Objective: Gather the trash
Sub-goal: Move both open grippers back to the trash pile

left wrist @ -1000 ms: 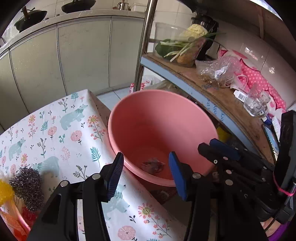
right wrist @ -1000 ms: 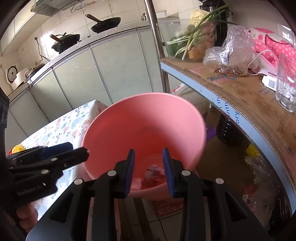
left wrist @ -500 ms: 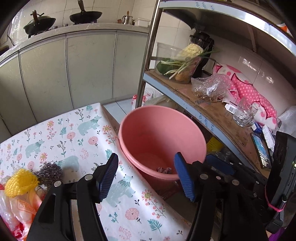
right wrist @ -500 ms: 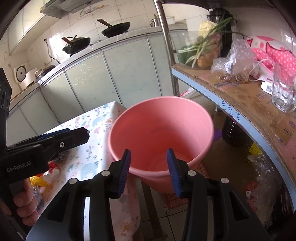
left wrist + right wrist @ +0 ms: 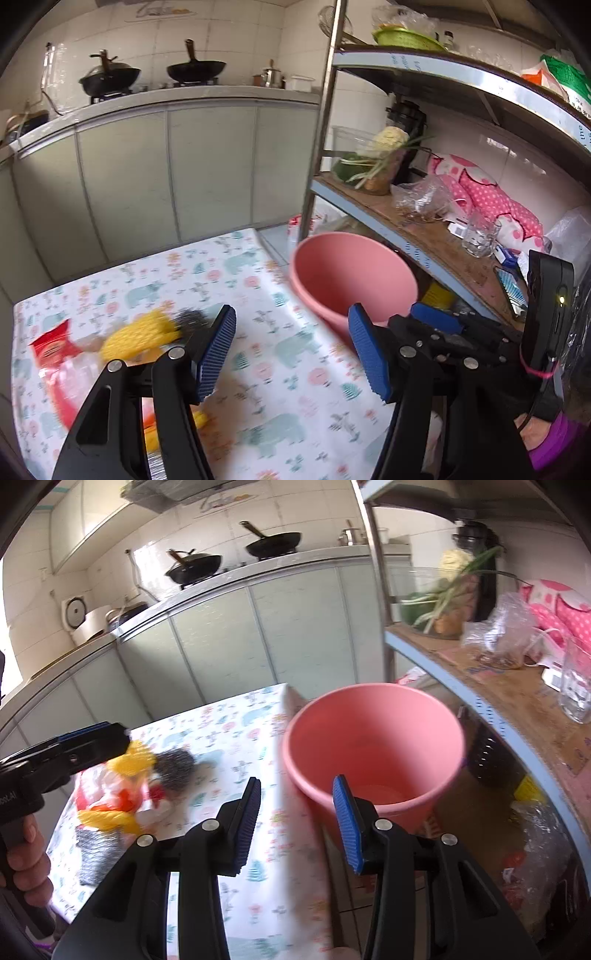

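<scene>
Left wrist view: the left gripper (image 5: 291,354) hangs over a floral tablecloth (image 5: 258,295), its blue pads spread wide with nothing between them. A blurred pile of trash (image 5: 122,343), a yellow mesh scrubber, steel wool and a red wrapper, lies on the cloth at left. A pink bucket (image 5: 351,273) stands just beside the table edge, under a shelf rack (image 5: 443,240).

Right wrist view: the right gripper (image 5: 295,819) is partly spread and empty, over the table edge beside the bucket (image 5: 373,738). The trash (image 5: 125,786) lies well left, beneath the other gripper (image 5: 92,738).
</scene>
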Motion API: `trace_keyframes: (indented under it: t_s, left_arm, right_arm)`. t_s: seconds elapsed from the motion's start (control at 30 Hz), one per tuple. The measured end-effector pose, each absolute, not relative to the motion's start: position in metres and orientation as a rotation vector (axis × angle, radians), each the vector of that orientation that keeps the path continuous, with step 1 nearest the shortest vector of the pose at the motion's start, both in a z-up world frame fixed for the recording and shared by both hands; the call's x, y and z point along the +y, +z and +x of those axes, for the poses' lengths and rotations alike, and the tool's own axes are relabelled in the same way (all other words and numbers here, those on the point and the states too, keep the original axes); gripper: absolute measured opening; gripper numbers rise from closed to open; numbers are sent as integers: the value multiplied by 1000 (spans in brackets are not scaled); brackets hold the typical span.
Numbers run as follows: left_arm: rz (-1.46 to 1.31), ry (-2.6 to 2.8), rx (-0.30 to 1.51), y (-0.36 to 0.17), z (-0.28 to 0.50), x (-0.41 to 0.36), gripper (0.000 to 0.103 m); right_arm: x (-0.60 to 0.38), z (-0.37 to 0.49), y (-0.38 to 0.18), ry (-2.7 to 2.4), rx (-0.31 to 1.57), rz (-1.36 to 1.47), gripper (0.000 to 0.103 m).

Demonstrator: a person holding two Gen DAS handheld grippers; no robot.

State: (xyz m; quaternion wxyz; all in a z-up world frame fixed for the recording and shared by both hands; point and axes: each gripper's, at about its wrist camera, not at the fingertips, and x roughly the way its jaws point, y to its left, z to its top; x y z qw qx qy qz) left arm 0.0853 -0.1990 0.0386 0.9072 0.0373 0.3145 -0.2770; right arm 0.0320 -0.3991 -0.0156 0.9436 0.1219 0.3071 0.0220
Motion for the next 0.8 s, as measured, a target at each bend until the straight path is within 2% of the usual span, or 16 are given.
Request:
trace_keyframes:
  t_s: [0.23, 0.4, 0.7, 0.8]
  left_arm:
    - [69, -441, 636, 37, 64, -115, 63]
    - [37, -364, 708, 11, 50, -61, 63]
    - [41, -335, 846, -42, 40, -35, 63]
    - [12, -314, 808, -39, 42, -25, 63]
  right_arm:
    - [-361, 35, -15, 132, 642, 215, 42]
    - [-335, 40, -21, 209, 675, 205, 42]
    - [-290, 44, -26, 386, 746, 209, 42]
    - [-272, 45, -21, 435, 742, 171, 42]
